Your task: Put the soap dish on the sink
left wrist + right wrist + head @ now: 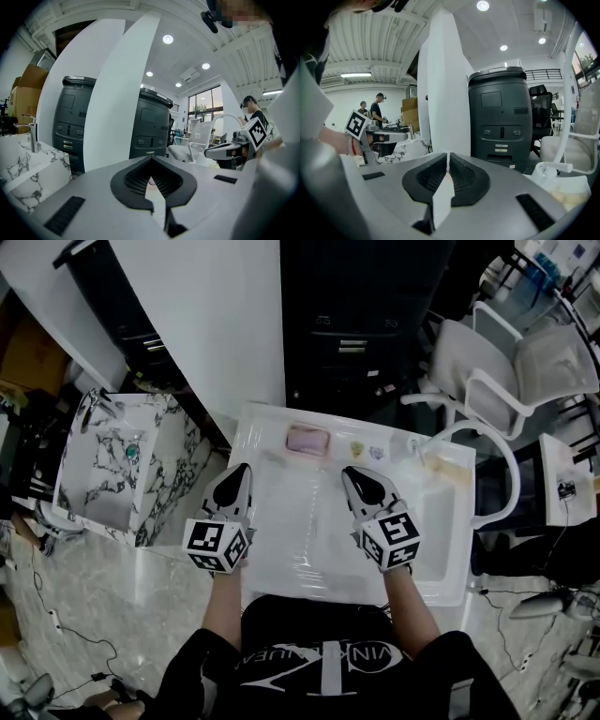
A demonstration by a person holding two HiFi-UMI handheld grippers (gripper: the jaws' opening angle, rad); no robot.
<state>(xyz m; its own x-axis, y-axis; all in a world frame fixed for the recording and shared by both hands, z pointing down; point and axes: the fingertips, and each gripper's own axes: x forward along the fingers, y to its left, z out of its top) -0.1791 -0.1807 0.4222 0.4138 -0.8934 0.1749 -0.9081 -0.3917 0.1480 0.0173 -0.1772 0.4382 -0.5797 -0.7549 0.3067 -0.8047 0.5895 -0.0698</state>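
Observation:
A pink soap dish lies on the back ledge of the white sink, left of its middle. My left gripper hovers over the basin's left side, shut and empty, its tip a short way in front of and left of the dish. My right gripper is shut and empty too, over the basin's middle, in front of and right of the dish. In the left gripper view the left gripper has its pads together; in the right gripper view the right gripper has its pads together as well.
A curved white faucet arches over the sink's right end. Two small items sit on the ledge right of the dish. A marble-patterned sink stands at the left, dark cabinets behind, a white chair at the back right.

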